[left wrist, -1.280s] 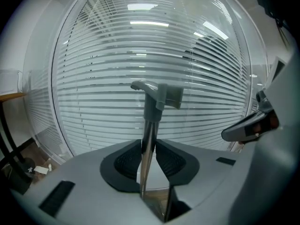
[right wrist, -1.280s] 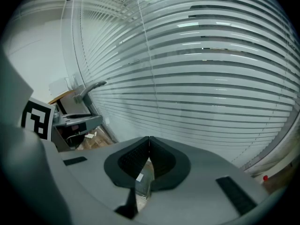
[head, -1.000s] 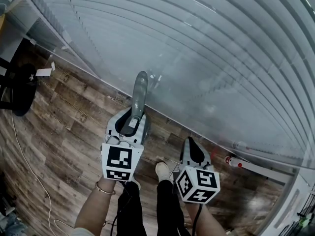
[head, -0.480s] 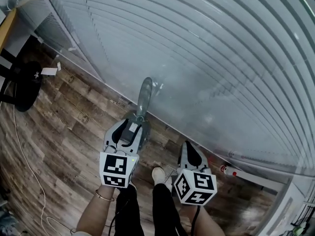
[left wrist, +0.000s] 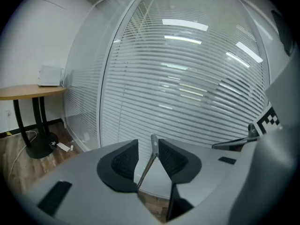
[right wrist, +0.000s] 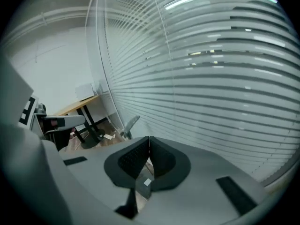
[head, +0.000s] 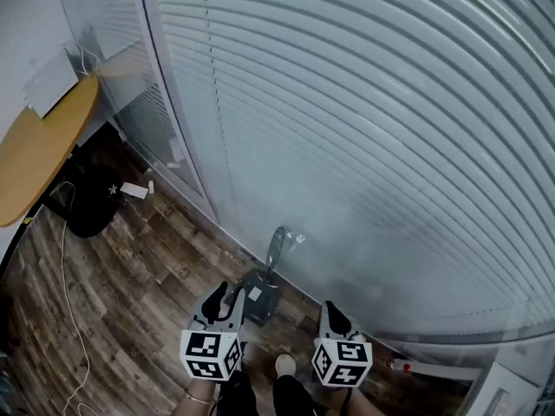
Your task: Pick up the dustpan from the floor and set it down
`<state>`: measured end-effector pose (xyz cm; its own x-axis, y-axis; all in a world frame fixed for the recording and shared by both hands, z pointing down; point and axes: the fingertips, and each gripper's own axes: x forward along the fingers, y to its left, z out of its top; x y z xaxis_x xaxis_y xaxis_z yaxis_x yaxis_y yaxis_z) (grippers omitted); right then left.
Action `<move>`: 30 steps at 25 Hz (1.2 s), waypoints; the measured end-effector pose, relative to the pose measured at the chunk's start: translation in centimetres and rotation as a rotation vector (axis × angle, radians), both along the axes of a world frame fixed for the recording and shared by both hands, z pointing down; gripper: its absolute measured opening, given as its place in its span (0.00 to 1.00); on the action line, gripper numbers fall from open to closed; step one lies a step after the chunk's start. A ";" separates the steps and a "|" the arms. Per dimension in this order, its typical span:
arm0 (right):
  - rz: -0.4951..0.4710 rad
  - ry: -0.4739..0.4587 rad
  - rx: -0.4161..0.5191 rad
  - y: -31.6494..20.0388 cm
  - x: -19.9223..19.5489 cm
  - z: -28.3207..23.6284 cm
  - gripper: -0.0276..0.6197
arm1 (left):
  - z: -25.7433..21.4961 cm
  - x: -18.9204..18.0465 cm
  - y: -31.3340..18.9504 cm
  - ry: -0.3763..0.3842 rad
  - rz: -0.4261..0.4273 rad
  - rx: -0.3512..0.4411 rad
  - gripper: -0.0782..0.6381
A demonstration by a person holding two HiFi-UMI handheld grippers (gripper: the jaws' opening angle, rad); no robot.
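Note:
The grey dustpan (head: 258, 295) stands on the wood floor with its handle (head: 276, 248) leaning on the glass wall. My left gripper (head: 226, 295) hangs just left of the pan and above it. Its jaws have just been closing, but they stand open and grip nothing. In the left gripper view the dustpan (left wrist: 151, 157) shows edge-on through the gap of the left gripper (left wrist: 147, 142), beyond the pads and apart from them. My right gripper (head: 330, 307) hovers to the dustpan's right, pads together and empty. In the right gripper view the handle (right wrist: 131, 123) stands beyond the right gripper (right wrist: 149, 138).
A glass wall with blinds (head: 373, 146) fills the space ahead. At the left is a round wooden table (head: 35, 150) on a black base (head: 87, 204), with a white cable (head: 68, 310) and paper scraps (head: 134, 190) on the floor. A red-capped tube (head: 402, 365) lies at the right.
A second ago the dustpan's handle lay between my left jaws. Now that gripper is clear of it, and both grippers have risen and drawn back. The dustpan stays leaning on the glass.

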<state>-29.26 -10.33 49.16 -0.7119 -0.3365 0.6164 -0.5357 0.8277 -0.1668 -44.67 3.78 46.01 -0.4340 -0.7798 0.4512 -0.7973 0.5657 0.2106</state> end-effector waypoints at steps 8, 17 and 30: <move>-0.066 -0.144 0.052 -0.9 0.4 -10.1 0.09 | -12.0 2.0 1.6 -0.158 -0.108 0.063 0.19; -0.079 -0.257 0.118 -2.3 -0.7 -18.8 0.09 | -18.7 1.6 2.1 -0.275 -0.134 0.073 0.14; -0.048 -0.225 0.177 -1.8 -1.6 -21.2 0.09 | -20.2 -0.3 1.2 -0.282 -0.084 0.085 0.13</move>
